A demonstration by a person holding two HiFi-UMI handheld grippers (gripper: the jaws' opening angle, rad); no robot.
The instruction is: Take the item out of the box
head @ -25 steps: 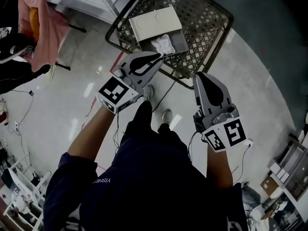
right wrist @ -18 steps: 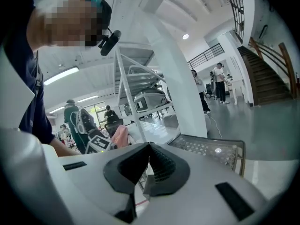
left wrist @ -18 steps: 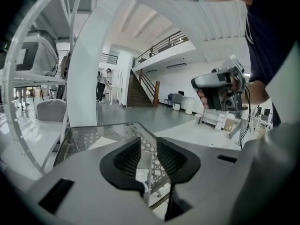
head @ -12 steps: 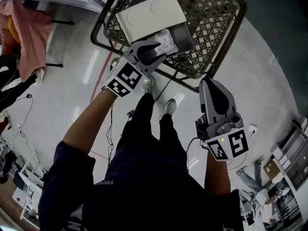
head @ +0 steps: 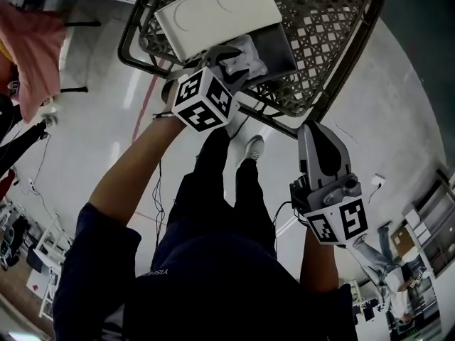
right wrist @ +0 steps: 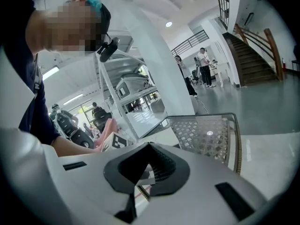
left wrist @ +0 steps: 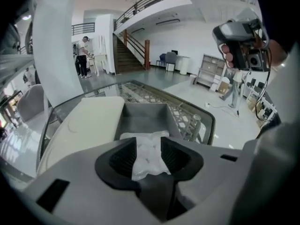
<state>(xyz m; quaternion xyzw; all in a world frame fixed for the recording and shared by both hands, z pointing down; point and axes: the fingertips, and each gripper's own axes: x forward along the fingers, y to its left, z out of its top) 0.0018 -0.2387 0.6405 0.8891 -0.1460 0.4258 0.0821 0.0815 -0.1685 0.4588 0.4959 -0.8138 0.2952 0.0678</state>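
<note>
We are holding the left gripper (left wrist: 144, 144) jaws-apart, just opened, framing the white pouch (left wrist: 150, 165) lying in the grey box (left wrist: 140, 116) ahead. Closing too shallow, we are risking pinching loose film and dropping it. The right gripper (right wrist: 149, 146) is hanging jaws-together.

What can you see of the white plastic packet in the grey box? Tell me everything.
The white packet looks like a soft, crinkled, glossy plastic pouch, roughly rectangular and slightly puffy. It lies flat at the near end of the open grey box, next to the white lid. The left gripper, whose jaws have just been opening, frames it between its pads, which do not seem to press on it.
</note>
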